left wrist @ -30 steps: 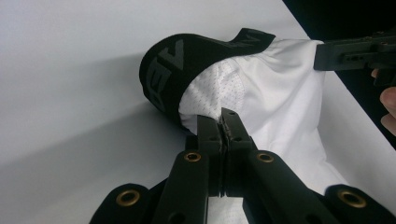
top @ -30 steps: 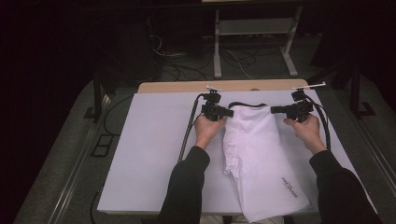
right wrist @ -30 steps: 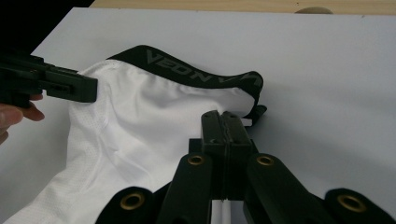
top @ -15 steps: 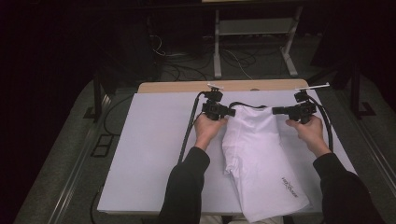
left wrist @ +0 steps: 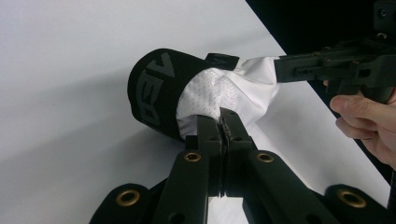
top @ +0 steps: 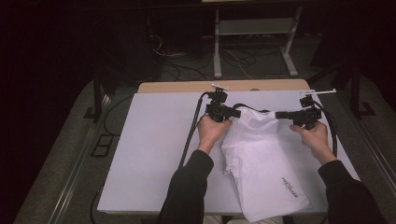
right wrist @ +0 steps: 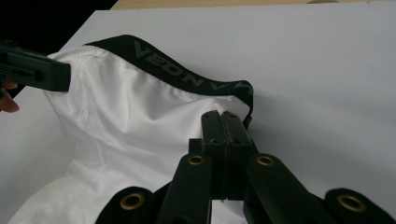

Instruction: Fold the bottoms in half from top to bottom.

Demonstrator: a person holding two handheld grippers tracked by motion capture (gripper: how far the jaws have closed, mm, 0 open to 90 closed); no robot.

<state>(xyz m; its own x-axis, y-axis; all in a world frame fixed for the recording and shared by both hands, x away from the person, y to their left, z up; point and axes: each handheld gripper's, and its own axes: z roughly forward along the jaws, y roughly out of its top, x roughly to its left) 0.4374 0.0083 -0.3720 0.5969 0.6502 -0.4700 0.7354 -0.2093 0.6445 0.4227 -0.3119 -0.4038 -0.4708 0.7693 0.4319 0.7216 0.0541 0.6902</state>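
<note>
White garment [top: 264, 158] with black waistband [right wrist: 187, 74], held at both ends of the band.

Left gripper [left wrist: 223, 122]: jaws clenched on white fabric just under the waistband. Right gripper [right wrist: 225, 120]: jaws clenched on the band's opposite end. Garment hangs between them, its lower part on the white table [top: 149, 154].

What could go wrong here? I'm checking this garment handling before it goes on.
1. Both tongs, left and right, pinch only a small bit of the shorts near the waistband; the cloth could slip out.
2. The shorts' near end already overhangs the board; it may slide off.
3. A cable crosses the board and might snag.
</note>
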